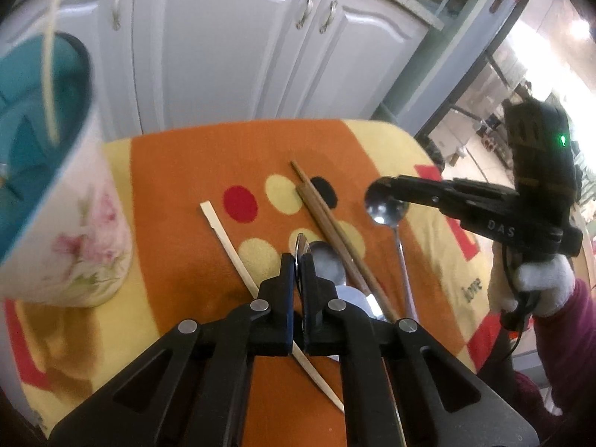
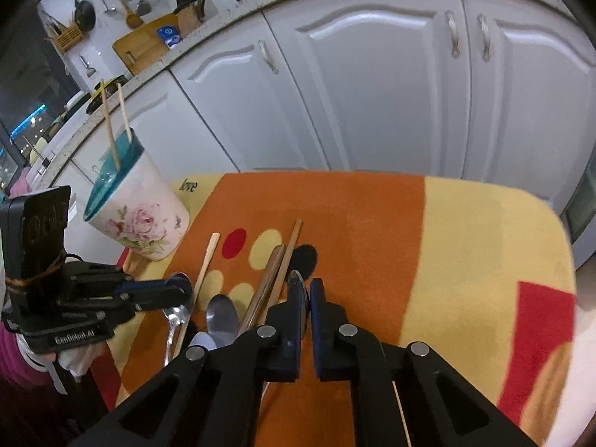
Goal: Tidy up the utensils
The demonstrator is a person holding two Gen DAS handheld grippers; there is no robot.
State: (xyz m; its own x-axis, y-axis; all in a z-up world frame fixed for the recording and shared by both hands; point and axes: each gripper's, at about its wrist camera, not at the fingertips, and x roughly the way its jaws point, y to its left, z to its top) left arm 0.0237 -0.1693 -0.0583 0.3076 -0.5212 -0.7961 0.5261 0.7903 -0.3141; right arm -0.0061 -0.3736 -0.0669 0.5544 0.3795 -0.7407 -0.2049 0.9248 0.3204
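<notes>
On the orange cloth [image 1: 208, 156], each claw pinches a spoon's bowl.

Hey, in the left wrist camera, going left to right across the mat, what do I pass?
Floral cup → pale bamboo chopstick → brown chopstick pair → long-handled spoon under the right gripper.

Reads "love" in dark script on the yellow part of the cloth [image 2: 188, 186], beside the floral cup [image 2: 145, 219]; same word at right edge of cloth in left wrist view. "DAS" in pale letters on right gripper [image 1: 385, 186] body. "GenRobot.AI" on left gripper [image 2: 182, 290] base, lower left.
</notes>
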